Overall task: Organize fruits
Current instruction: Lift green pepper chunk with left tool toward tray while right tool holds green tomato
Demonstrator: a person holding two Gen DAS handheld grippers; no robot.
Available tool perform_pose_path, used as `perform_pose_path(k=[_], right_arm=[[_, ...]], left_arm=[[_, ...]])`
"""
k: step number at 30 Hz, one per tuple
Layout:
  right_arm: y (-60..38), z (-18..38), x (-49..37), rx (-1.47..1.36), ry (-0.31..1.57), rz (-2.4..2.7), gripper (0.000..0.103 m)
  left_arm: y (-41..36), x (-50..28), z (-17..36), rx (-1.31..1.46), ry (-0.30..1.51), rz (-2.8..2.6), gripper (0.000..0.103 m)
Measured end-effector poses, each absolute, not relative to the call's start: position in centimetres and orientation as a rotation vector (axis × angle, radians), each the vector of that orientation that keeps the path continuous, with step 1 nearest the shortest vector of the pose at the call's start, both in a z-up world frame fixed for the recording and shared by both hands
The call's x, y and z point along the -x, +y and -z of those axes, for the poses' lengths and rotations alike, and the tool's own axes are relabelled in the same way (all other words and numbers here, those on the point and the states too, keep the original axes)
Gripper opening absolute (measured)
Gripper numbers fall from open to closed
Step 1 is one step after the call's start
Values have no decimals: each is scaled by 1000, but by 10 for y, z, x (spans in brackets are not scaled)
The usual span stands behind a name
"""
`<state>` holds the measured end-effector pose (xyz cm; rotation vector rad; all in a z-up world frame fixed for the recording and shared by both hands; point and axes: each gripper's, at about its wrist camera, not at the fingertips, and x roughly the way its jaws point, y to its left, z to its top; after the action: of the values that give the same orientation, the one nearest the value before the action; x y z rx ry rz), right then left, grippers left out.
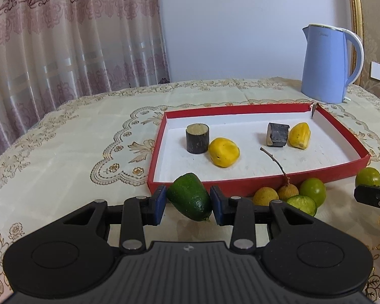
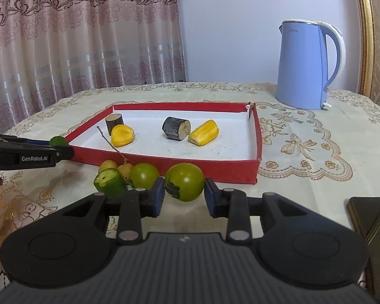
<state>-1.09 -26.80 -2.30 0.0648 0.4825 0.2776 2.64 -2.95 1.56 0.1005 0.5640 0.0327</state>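
Red tray (image 1: 271, 183) — matt card, white paper lining. Kettle (image 1: 324, 63), right of frame: smooth satin plastic. Desk cloth (image 1: 63, 152) woven, embroidered. Green tomato (image 2: 184, 181) glossy — tongs (image 2: 184, 197) matt black plastic.

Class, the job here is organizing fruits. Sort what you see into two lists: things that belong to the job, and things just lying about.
Belongs to the job:
red tray
yellow fruit pieces
dark cane pieces
green fruit piece in the left gripper
green tomato in the right gripper
longans

Just lying about:
blue kettle
dark phone
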Motion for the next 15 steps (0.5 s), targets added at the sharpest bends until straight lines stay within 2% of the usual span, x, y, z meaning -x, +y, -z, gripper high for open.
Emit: perform_pose_path(k=[15], right_arm=[[-269,22,12,-67,476,-280,32]], left_arm=[[-31,-28,-19,-110,552,-45,37]])
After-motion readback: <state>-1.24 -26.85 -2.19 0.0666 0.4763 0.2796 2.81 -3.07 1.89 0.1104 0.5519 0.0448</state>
